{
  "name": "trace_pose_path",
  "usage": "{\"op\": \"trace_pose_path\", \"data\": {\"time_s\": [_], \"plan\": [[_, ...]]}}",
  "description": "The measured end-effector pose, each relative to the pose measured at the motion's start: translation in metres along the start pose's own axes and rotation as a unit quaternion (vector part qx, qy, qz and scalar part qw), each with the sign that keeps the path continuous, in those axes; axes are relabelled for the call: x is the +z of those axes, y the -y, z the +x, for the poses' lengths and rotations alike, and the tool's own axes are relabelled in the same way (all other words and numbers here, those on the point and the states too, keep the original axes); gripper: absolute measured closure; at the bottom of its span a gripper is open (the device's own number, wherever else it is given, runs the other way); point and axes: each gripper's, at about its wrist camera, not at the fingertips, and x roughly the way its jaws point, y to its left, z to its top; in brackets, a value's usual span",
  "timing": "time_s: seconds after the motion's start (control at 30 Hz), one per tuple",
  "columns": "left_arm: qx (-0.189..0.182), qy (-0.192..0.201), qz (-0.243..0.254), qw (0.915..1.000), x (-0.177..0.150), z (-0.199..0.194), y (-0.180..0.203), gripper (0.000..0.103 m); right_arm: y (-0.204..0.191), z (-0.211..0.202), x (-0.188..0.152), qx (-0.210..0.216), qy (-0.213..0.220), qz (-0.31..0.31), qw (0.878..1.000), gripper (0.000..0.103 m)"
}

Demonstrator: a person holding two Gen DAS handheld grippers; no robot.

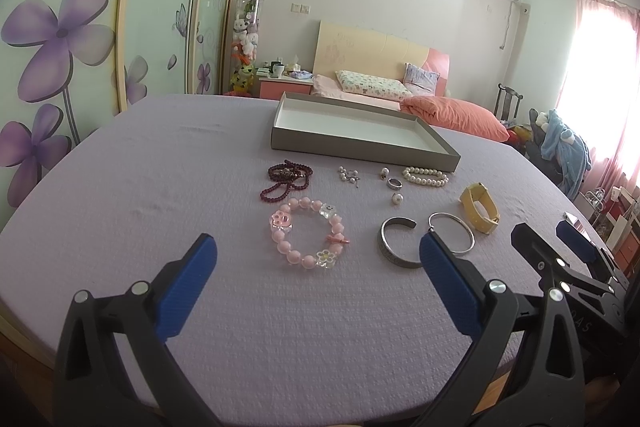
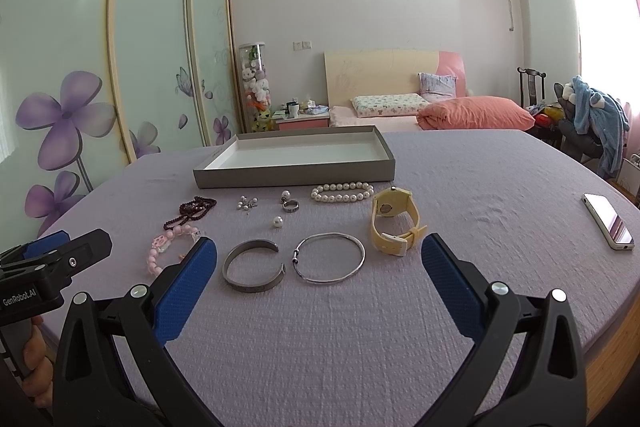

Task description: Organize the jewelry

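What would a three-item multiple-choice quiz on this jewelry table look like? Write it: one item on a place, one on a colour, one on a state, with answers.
1. Where does the pearl bracelet lie?
A. inside the tray
B. on the cloth just in front of the tray
C. on the phone

2. What colour is the watch strap?
A. pale yellow
B. black
C. green

3. What is the state of the tray?
A. full of jewelry
B. covered by a lid
C. open, with nothing seen inside

Answers: 1 B, the pearls rest on the purple cloth beside the tray's near wall. 2 A, the strap shows pale yellow in both views. 3 C, only its white floor shows, and every piece lies on the cloth outside it.
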Motion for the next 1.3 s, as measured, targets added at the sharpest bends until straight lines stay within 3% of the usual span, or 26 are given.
{"op": "trace_pose_path", "data": {"time_s": [0.4, 0.73, 1.1, 1.2, 1.3], "plan": [[0.019, -0.028, -0.011, 0.9994, 0.001, 0.022, -0.009, 0.002, 0.021, 0.029, 0.011, -0.019, -0.042, 0.027, 0.999, 0.001], [0.033, -0.067, -0.016, 0.9971, 0.010, 0.052, -0.023, 0.002, 0.051, 0.093, 0.036, -0.064, -0.146, 0.047, 0.986, 0.001], [0.036, -0.100, -0.011, 0.9943, 0.014, 0.075, -0.031, 0.002, 0.069, 0.139, 0.037, -0.111, -0.207, 0.055, 0.971, 0.014], [0.038, -0.106, -0.006, 0.9936, 0.015, 0.079, -0.032, 0.002, 0.072, 0.144, 0.034, -0.110, -0.223, 0.059, 0.967, 0.022], [0.041, -0.111, -0.004, 0.9930, 0.016, 0.084, -0.032, 0.002, 0.075, 0.147, 0.030, -0.106, -0.236, 0.065, 0.964, 0.038]]}}
